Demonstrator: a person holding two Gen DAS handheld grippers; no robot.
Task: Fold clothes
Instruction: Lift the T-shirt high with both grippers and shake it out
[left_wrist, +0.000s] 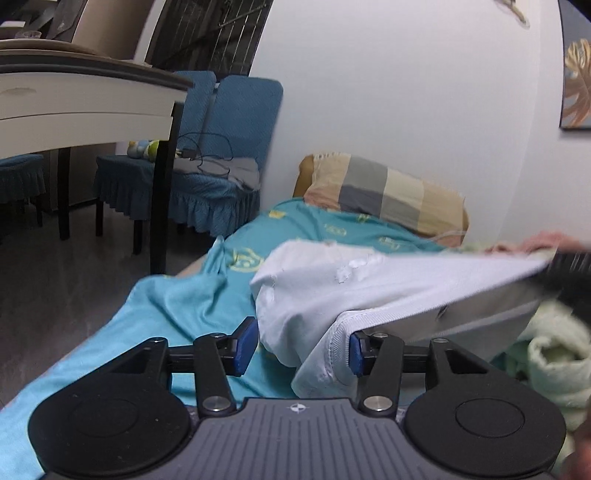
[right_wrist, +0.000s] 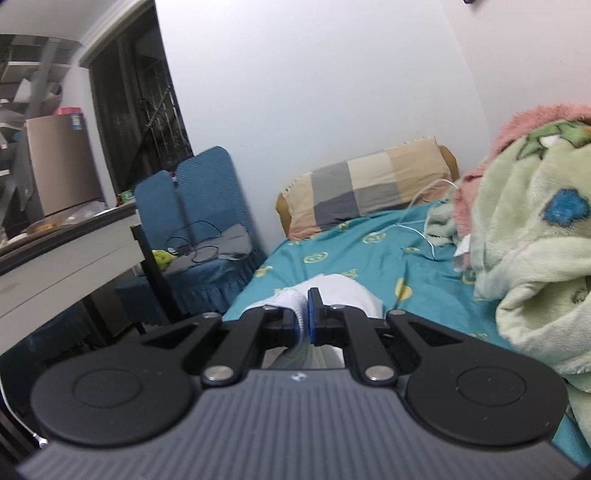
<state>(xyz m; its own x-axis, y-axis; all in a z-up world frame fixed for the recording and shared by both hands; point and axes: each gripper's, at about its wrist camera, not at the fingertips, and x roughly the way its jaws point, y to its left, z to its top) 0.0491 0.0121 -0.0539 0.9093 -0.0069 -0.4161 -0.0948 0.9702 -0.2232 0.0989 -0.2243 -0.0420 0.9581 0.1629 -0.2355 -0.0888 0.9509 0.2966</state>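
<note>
Garment: a white cotton garment with a stitched hem (left_wrist: 369, 280) hangs lifted over the teal patterned bed sheet (left_wrist: 177, 302), filling the centre and right of the left wrist view.

Left tool: the left tool (left_wrist: 301, 345) stands with its blue-padded fingers spread wide, at the lower centre of the frame. The hem drapes against the right-hand pad and the cloth sags between the fingers, but nothing is pinched.

Right tool: the right tool (right_wrist: 306, 314) has its pads drawn together on a fold of the white garment (right_wrist: 343, 291), at the centre of the right wrist view. It shows too as a dark shape at the right edge of the left wrist view.

Why held so: the edge runs taut up to the right of the frame, so the right grip seems to carry the weight. The left fingers look placed to take the hem.

Stage: one edge raised would fit either spreading the garment out or carrying an edge across for a fold.

Surroundings: a checked pillow (right_wrist: 369, 184) lies at the upper centre and a fluffy green blanket (right_wrist: 524, 251) at the right.
</note>
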